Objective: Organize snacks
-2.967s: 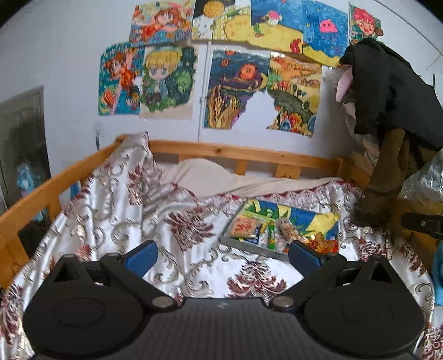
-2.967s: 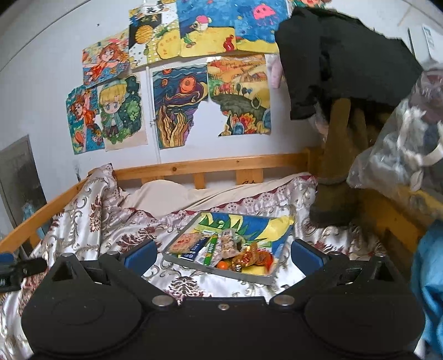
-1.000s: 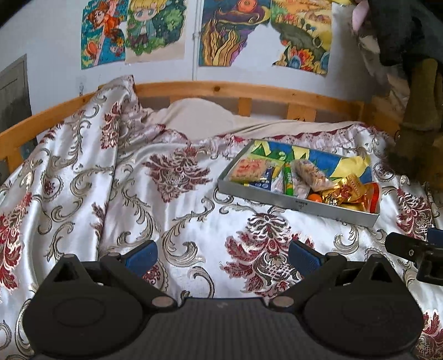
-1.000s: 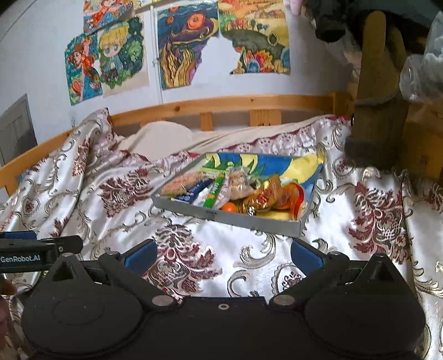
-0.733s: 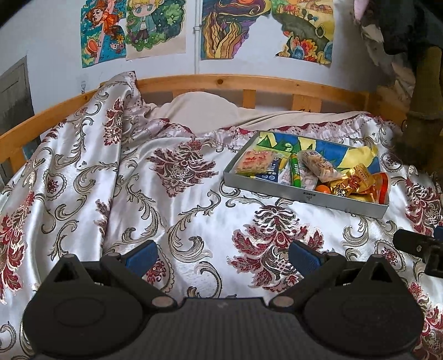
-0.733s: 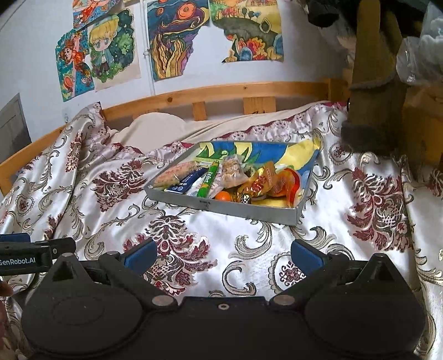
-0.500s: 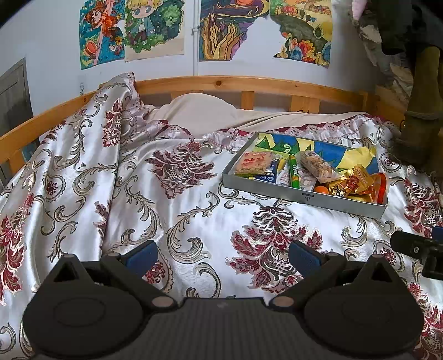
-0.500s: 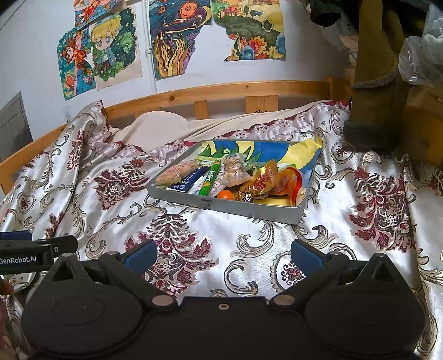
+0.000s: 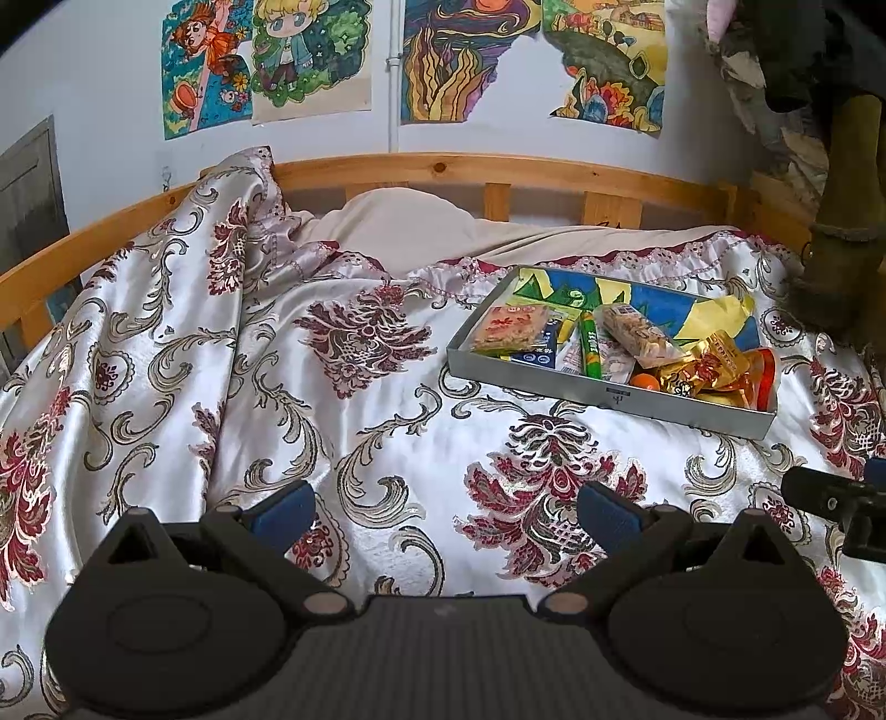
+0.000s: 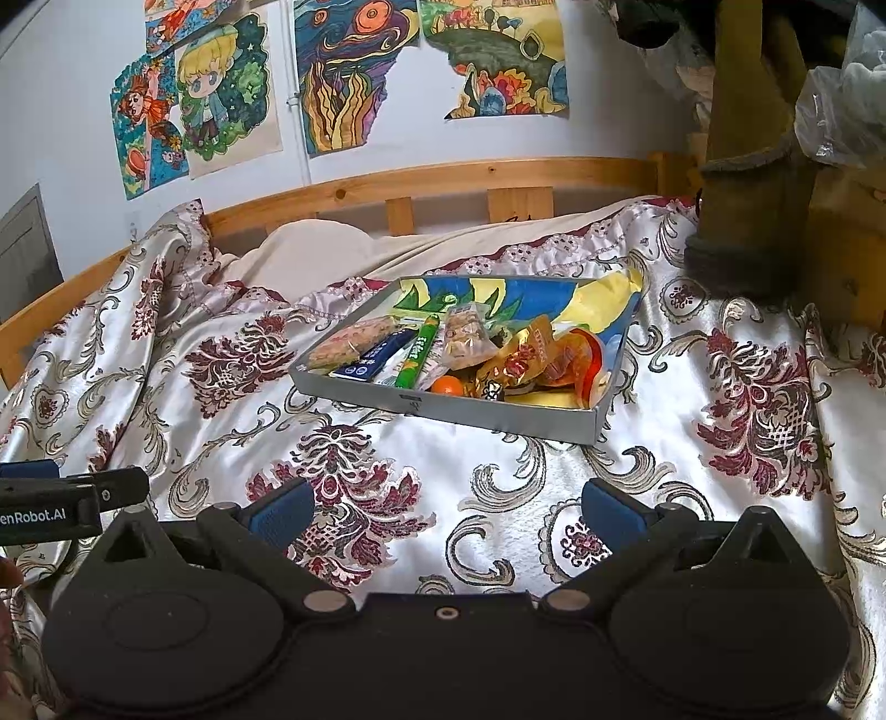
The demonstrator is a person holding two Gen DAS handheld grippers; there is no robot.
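While I hovered low over the bedspread [image 9: 387,443], left gripper [image 9: 443,507] and right gripper [image 10: 446,507] both gaped wide, empty — snack tray [image 10: 470,412] sat ahead, toward the bed's far right corner.

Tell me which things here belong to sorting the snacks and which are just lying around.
For the job: grey tray; green stick pack; blue packet; gold wrappers; small orange fruit; both open grippers, left and right.

Just lying about: bedspread; pillow; wall drawings.
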